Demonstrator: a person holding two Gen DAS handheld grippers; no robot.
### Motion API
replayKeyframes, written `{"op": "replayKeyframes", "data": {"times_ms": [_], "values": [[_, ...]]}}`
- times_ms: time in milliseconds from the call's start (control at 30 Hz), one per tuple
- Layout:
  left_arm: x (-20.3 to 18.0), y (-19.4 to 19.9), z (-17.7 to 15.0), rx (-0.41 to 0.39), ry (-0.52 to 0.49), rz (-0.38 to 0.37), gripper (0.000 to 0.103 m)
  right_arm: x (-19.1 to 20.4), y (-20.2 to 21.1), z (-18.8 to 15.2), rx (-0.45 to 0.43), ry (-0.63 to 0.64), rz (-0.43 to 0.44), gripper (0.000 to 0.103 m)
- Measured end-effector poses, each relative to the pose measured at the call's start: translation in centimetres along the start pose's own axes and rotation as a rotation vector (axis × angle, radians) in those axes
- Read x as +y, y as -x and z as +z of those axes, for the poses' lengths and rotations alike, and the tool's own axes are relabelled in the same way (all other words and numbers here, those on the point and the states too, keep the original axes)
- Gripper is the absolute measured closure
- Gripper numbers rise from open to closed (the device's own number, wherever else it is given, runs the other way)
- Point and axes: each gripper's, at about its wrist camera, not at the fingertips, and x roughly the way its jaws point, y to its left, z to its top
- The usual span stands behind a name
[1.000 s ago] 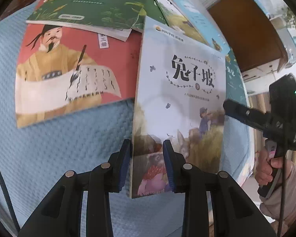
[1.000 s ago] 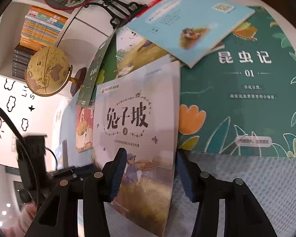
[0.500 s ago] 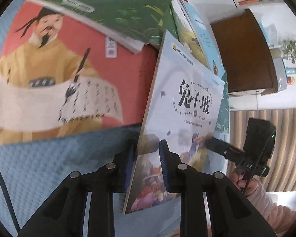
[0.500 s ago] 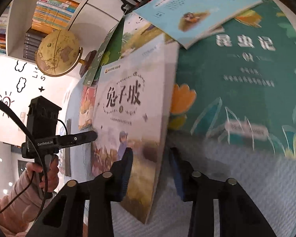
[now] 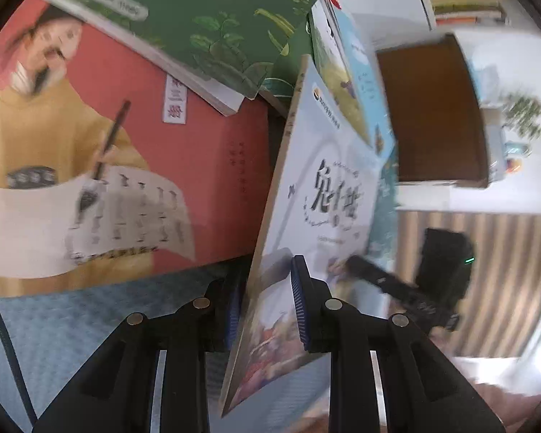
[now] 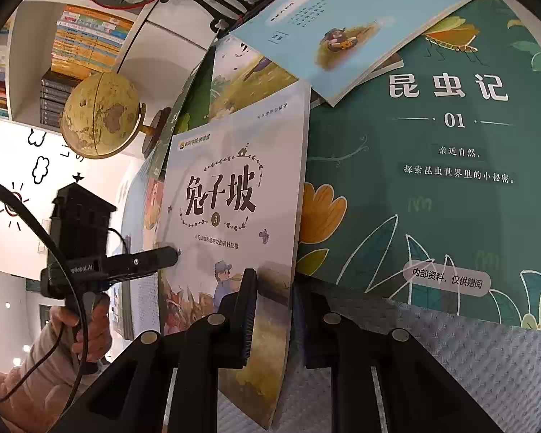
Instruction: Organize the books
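A pale book (image 5: 328, 195) with a rabbit-hill cover is tilted up off the blue quilted cloth (image 5: 54, 328). My left gripper (image 5: 267, 303) is shut on its lower left edge, one pad on each face. In the right wrist view the same pale book (image 6: 234, 187) has its right edge between the jaws of my right gripper (image 6: 274, 306), which are closing, with both pads pressed on it. The left gripper (image 6: 175, 254) shows there at the book's left edge, held by a hand (image 6: 90, 321). The right gripper (image 5: 357, 265) shows in the left wrist view on the cover.
A red book with a robed writer (image 5: 144, 151) and a green book (image 5: 205, 18) lie to the left. A teal insect book (image 6: 432, 166) and a light-blue book (image 6: 342, 29) lie to the right. Behind stand a globe (image 6: 101, 115), a bookshelf (image 6: 83, 39) and a brown cabinet (image 5: 432, 115).
The right gripper's jaws have narrowed from wide apart onto the book's right edge. The left gripper has rolled and moved closer, and the pale book now stands steeper off the cloth.
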Motion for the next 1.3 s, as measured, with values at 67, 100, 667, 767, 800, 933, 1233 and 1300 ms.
{"op": "replayKeyframes", "data": {"times_ms": [67, 100, 667, 767, 800, 933, 1233, 1300], "values": [[0.2, -0.3, 0.0, 0.001, -0.004, -0.007, 0.082, -0.2, 0.0, -0.1, -0.003, -0.011, 0.013, 0.087], [0.0, -0.2, 0.1, 0.004, -0.013, 0.008, 0.081, -0.3, 0.1, -0.1, -0.002, -0.014, 0.017, 0.087], [-4.8, 1.0, -2.2, -0.062, -0.105, 0.284, 0.084, 3.4, 0.6, -0.1, 0.019, -0.005, -0.064, 0.086], [-4.9, 2.2, -3.1, -0.072, -0.056, 0.197, 0.084, 4.3, 1.0, -0.1, 0.019, 0.025, -0.072, 0.086], [-4.8, 2.5, -3.3, -0.083, -0.045, 0.215, 0.084, 4.4, 1.2, 0.0, 0.017, 0.024, -0.062, 0.086], [-4.4, 3.4, -3.9, -0.101, -0.034, 0.216, 0.084, 5.4, 1.6, -0.1, 0.012, 0.048, -0.047, 0.086], [-5.6, 5.1, -4.9, -0.115, -0.100, 0.292, 0.084, 7.4, 2.6, -0.9, -0.009, 0.114, -0.003, 0.086], [-6.1, 5.4, -5.1, -0.115, -0.122, 0.307, 0.084, 7.7, 3.0, -1.0, -0.023, 0.114, 0.014, 0.086]]}}
